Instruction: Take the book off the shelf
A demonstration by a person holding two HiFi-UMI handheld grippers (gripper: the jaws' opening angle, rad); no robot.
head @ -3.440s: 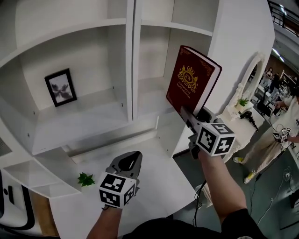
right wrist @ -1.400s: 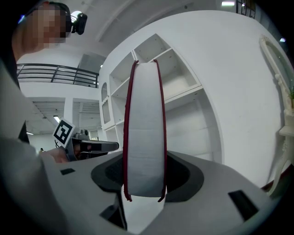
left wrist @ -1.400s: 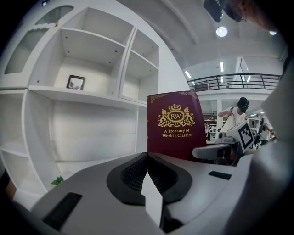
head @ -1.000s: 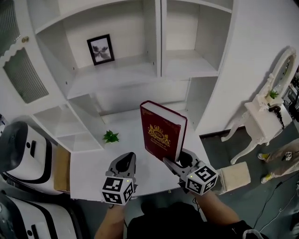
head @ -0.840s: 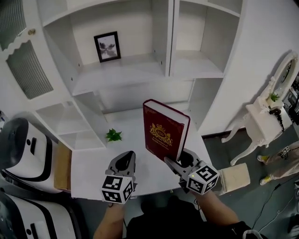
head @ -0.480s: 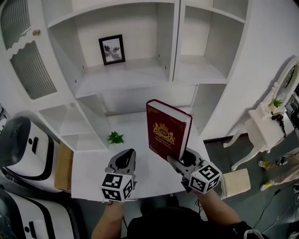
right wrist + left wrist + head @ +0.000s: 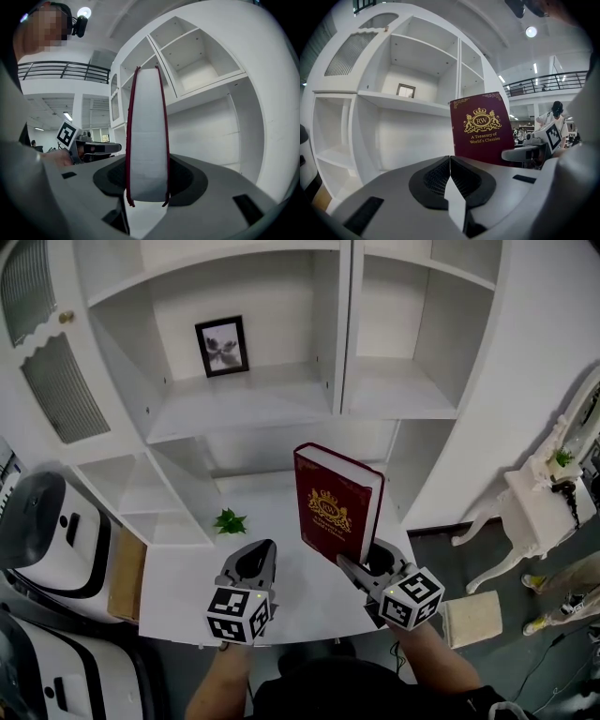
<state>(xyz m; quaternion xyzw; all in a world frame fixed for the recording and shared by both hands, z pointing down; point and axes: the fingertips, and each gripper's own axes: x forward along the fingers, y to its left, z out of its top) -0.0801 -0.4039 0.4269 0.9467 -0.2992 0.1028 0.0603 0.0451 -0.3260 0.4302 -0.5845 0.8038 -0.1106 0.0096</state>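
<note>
**Book (image 7: 336,507) off the shelf (image 7: 244,401), clamped by the right hand-held gripper (image 7: 361,568)**

Right hand-held gripper, lower centre of the head view, grasps the book's bottom edge, one jaw on each cover. The book rises straight up from it, long axis vertical, page edges facing that gripper's own camera. Left hand-held gripper (image 7: 255,563), just to the left, is clenched on nothing. The book hangs over the white bench (image 7: 187,568), well below the shelf compartments in the upper frame. Any set-down probably falls to the right hand alone, moving downward.

Maroon hardcover book (image 7: 336,507) with a gold crest, upright, cover toward me, lower edge clamped in my right gripper (image 7: 361,564).
</note>
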